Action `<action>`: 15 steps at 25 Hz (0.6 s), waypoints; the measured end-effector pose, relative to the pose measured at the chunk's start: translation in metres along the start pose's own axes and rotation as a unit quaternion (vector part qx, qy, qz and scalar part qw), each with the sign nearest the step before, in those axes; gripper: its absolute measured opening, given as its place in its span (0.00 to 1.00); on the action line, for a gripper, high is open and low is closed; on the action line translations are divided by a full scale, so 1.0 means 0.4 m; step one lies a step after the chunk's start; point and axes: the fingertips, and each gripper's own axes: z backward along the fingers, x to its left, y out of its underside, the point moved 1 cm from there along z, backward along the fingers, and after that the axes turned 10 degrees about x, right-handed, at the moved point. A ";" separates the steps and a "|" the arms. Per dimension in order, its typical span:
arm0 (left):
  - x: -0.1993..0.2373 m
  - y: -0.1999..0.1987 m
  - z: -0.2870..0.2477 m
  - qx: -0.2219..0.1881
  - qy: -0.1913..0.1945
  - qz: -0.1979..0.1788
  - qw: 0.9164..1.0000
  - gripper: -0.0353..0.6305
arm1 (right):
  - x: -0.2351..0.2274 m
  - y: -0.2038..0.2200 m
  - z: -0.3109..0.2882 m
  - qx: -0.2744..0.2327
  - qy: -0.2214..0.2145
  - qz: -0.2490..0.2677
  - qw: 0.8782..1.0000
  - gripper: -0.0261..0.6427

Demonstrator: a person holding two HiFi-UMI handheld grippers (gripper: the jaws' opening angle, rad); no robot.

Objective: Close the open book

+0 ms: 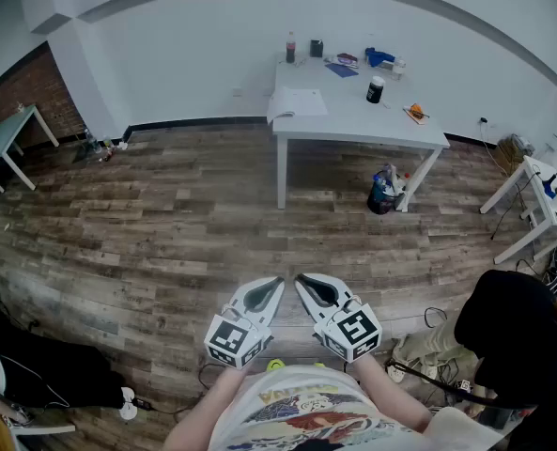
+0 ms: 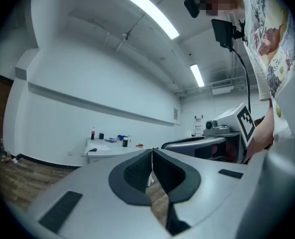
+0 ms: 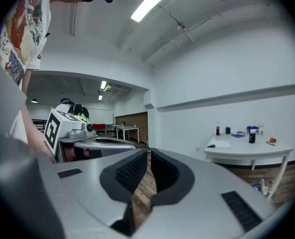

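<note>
The open book [image 1: 297, 104] lies with white pages up on the near left corner of a white table [image 1: 372, 128] at the far wall. In the left gripper view the book [image 2: 96, 147] is small and distant, and in the right gripper view the book [image 3: 219, 144] lies on the same table. Both grippers are held close to the person's body, a wide stretch of wooden floor away from the table. My left gripper [image 1: 278, 281] [image 2: 151, 151] is shut with nothing in it. My right gripper [image 1: 300, 278] [image 3: 148, 152] is beside it, jaws together and empty.
On the table stand a dark bottle [image 1: 290, 47], a black cup [image 1: 375, 89] and several small items. A blue bag [image 1: 383, 192] sits under it. Another white table [image 1: 539, 205] stands at the right, a small one [image 1: 6, 139] at the left. Cables lie near my feet.
</note>
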 end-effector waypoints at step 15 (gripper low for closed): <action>0.015 -0.036 0.000 0.005 0.002 0.013 1.000 0.07 | -0.021 -0.004 0.023 -0.013 0.001 -0.057 0.998 0.09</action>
